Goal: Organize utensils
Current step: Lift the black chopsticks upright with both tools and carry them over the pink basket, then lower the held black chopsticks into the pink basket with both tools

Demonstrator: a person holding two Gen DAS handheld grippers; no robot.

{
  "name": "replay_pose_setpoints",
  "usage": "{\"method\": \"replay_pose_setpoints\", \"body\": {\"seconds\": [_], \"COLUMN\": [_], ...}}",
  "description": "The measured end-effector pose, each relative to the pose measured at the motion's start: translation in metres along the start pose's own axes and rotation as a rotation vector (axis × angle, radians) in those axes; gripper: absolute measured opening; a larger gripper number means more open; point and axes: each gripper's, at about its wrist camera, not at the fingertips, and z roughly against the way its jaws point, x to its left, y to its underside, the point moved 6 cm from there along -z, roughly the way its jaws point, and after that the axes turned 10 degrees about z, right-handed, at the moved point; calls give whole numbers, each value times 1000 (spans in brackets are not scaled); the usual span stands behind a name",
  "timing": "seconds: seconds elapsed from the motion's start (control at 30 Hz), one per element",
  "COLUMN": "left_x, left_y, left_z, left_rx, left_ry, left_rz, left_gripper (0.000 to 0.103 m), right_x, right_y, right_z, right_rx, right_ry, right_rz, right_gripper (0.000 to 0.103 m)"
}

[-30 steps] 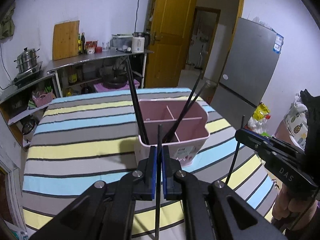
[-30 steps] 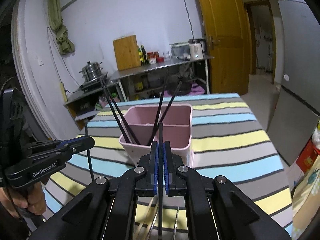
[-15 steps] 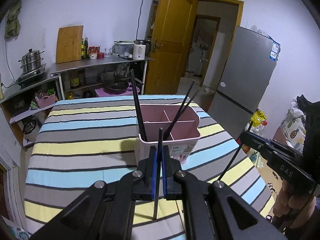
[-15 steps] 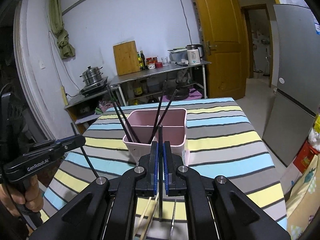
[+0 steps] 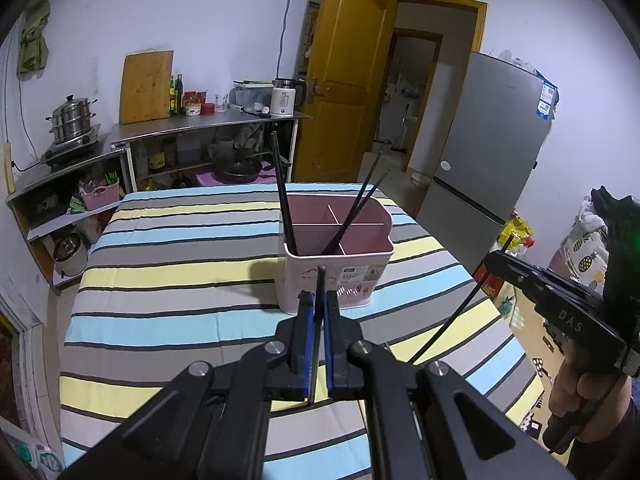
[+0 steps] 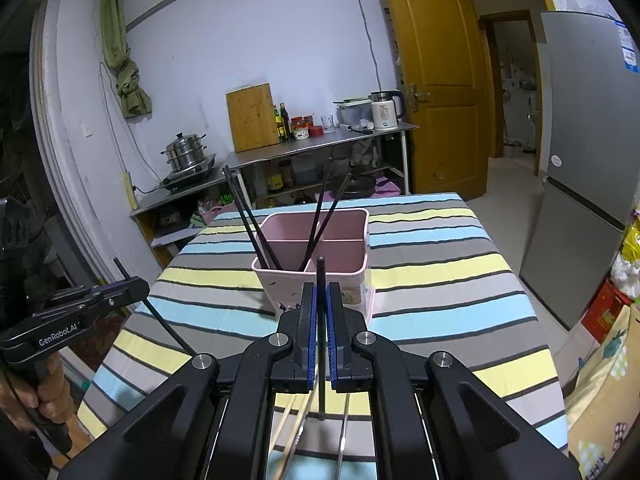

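A pink divided utensil holder (image 5: 362, 280) (image 6: 352, 276) stands on the striped table with several black chopsticks (image 5: 283, 196) (image 6: 245, 208) leaning in its compartments. My left gripper (image 5: 317, 300) is shut on one black chopstick (image 5: 319, 292), held upright in front of the holder. My right gripper (image 6: 320, 292) is shut on another black chopstick (image 6: 320, 280), also upright before the holder. The right gripper shows at the right in the left wrist view (image 5: 496, 258). The left gripper shows at the left in the right wrist view (image 6: 136, 284).
Wooden chopsticks (image 6: 290, 424) and a metal utensil (image 6: 344, 420) lie on the table under my right gripper. The table (image 5: 180, 264) has a striped cloth. A steel counter (image 5: 192, 128), a yellow door (image 5: 344, 96) and a grey fridge (image 5: 492, 140) stand behind.
Both grippers have pulled back and up from the holder with their chopsticks still gripped; the holder looks smaller and farther away.
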Motion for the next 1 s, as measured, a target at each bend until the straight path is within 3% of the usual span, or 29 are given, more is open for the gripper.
{"method": "replay_pose_setpoints", "body": {"seconds": [0.4,1.0], "left_x": [-5,-23], "left_y": [-22,-109], "left_z": [10,17], "left_rx": [-19,-140], "left_ry": [41,87], "left_rz": [13,45], "left_gripper": [5,5], "right_x": [-2,-15], "right_y": [-26,-94], "right_z": [13,8], "right_rx": [-62,-199], "right_ry": [-8,-16], "right_rz": [0,-55], "right_gripper": [4,4]}}
